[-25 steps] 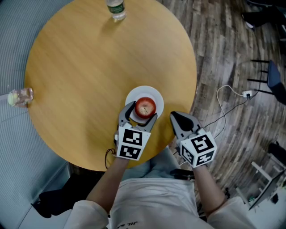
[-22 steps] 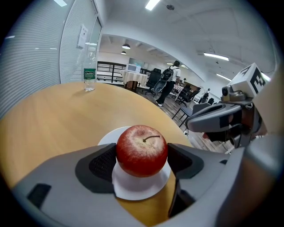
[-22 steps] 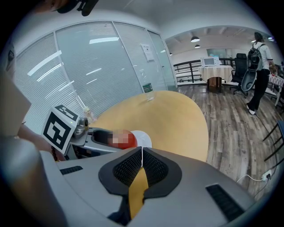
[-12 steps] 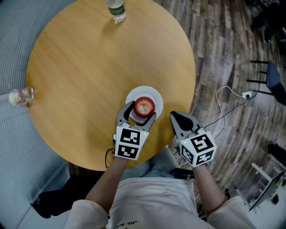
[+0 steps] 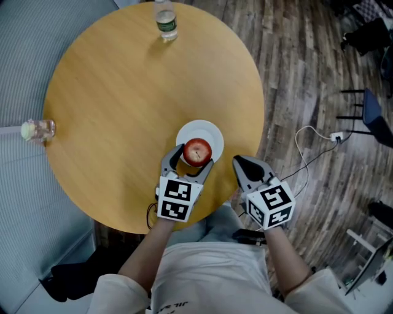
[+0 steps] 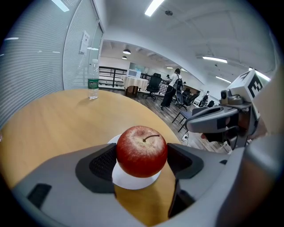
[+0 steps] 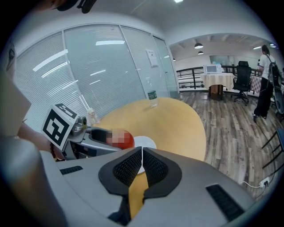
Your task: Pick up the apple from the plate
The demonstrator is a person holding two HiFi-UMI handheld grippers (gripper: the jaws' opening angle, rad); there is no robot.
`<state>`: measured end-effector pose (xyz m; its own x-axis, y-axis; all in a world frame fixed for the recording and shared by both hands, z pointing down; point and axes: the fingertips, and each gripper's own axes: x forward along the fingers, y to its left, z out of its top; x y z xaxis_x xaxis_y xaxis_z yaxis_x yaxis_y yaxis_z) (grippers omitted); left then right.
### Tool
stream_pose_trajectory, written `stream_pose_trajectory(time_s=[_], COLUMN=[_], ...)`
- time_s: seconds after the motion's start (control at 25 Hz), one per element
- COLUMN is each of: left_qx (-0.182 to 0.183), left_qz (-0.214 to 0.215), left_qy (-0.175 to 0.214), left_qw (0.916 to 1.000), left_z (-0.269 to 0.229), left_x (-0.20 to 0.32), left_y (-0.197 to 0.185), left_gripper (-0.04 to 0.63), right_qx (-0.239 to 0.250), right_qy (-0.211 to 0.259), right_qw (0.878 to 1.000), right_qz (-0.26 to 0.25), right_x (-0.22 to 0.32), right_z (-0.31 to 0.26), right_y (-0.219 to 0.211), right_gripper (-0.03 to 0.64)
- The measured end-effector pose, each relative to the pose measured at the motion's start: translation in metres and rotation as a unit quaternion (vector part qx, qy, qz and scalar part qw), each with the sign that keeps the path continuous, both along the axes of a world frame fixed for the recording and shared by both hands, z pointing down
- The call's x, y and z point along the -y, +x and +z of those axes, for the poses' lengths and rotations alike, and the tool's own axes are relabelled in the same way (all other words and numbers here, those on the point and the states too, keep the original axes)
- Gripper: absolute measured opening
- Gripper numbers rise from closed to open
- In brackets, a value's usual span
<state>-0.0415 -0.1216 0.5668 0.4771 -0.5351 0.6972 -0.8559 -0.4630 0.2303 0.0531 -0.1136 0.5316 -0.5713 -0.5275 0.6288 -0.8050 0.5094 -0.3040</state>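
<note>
Round wooden table (image 5: 123, 122) in an open office with a plank floor; all places are given from the plate (image 5: 209, 131).

Left gripper (image 5: 194, 160): jaws are closed onto the apple (image 6: 141, 150), with the ribbed pads on its left and right flanks at the widest girth, stem up. The apple sits over the plate's near rim. White plate shows below and behind it in the left gripper view; I cannot tell whether it is clear of the plate.

Handling, judged:
- Firm, smooth, waxy skin, moderate weight.
- May slip or roll in the pads if gripped above or below the equator.
- Too hard a squeeze risks bruising; the present mid-girth hold looks right.

Right gripper (image 5: 249, 165): jaws are pressed together, with nothing between them. It is just right of the plate, near the table edge.

Containers:
- The plate holds nothing but the apple.
- Capped bottle (image 5: 166, 18), upright at the far edge of the table, well away from the plate; fill level not readable.
- Small clear glass (image 5: 38, 130), far left of the plate, with something pale yellow at it; unidentified.
</note>
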Motion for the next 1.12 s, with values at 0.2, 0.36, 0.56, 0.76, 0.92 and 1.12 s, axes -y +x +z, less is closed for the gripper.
stream_pose_trajectory(time_s=[0.2, 0.36, 0.56, 0.76, 0.92, 1.12], left_qx=[-0.001, -0.002, -0.002, -0.002, -0.005, -0.020], left_qz=[-0.002, 0.001, -0.002, -0.002, -0.004, -0.001], left_qy=[0.008, 0.015, 0.030, 0.042, 0.052, 0.065], left_qw=[1.0000, 0.9999, 0.9995, 0.9991, 0.9986, 0.9977], left_z=[-0.017, -0.029, -0.049, -0.067, -0.087, -0.106], left_x=[-0.011, -0.024, -0.037, -0.048, -0.054, -0.067], left_y=[-0.002, -0.002, -0.004, -0.007, -0.008, -0.008], left_gripper=[0.362, 0.361, 0.362, 0.360, 0.362, 0.362], right_qx=[-0.001, -0.001, -0.004, -0.001, -0.001, -0.005], right_qy=[0.016, 0.030, 0.046, 0.061, 0.069, 0.072], right_qw=[1.000, 1.000, 0.999, 0.998, 0.998, 0.997], right_qz=[0.001, 0.004, 0.006, 0.011, 0.008, 0.004], right_x=[-0.008, -0.017, -0.027, -0.036, -0.045, -0.058], right_z=[-0.015, -0.030, -0.045, -0.062, -0.072, -0.080], right_y=[0.001, 0.002, 0.006, 0.006, 0.004, 0.004], right_gripper=[0.034, 0.034, 0.034, 0.034, 0.034, 0.034])
